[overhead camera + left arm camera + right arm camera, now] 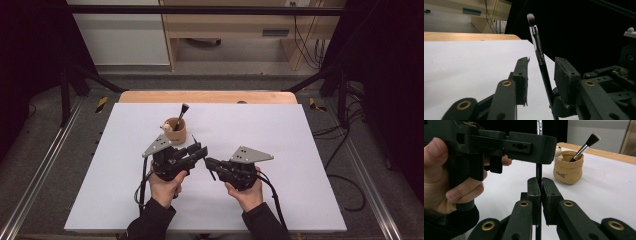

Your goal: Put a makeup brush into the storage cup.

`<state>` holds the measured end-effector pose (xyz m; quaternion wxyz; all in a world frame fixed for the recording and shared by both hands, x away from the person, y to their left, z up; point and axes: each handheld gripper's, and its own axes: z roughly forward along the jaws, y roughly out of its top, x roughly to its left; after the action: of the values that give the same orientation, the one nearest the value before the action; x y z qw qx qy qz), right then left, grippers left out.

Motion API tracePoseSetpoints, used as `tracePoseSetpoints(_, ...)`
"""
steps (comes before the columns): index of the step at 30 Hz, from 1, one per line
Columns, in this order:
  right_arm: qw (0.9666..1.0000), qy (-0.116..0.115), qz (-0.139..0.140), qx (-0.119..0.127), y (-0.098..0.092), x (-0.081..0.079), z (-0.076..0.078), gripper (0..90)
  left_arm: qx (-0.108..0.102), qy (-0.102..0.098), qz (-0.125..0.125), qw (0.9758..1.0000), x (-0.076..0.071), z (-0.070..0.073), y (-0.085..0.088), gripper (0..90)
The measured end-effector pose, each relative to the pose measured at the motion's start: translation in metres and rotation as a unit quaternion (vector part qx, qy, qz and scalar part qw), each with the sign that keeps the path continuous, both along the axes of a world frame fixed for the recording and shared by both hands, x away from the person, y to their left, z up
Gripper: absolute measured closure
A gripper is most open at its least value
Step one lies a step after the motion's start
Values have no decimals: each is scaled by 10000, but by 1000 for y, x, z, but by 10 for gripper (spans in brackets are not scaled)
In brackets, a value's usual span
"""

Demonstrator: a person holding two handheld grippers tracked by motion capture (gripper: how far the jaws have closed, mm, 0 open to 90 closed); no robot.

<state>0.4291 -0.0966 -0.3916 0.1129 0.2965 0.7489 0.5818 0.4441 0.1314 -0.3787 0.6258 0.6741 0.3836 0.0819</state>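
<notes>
While looking down from above, found a white table (280, 150) laid across a wooden top, both forearms reaching in from the near edge. Saw, left of the middle, a tan pot (176, 134), upright, with a broad-headed brush (181, 115) leaning out of it towards the far right. Made out a pale lump on the pot's near-left rim, perhaps a little figure, too small to tell.

Placed the left tongs (202, 150) just in front of the pot, pointing right, and the right tongs (209, 162) pointing left, tip to tip and almost touching.

Found, along the right tongs (541, 192), both pads pressed tight on the thin black handle of a slim brush (538, 171), held upright above the table, near the pot but apart from it.

Found, along the left tongs (541, 75), partly open pads standing either side of that same slim brush (537, 47). Saw a gap on each side, so no grip there. Noted the silver ferrule and pale bristle tip rising well above those pads.
</notes>
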Motion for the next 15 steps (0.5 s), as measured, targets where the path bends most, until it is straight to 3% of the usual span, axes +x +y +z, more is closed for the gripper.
tracePoseSetpoints(15, 10000, 2, 22, -30, 3, 0, 0, 857, -60, 13, 37, 10000, -2, 0, -1, 791)
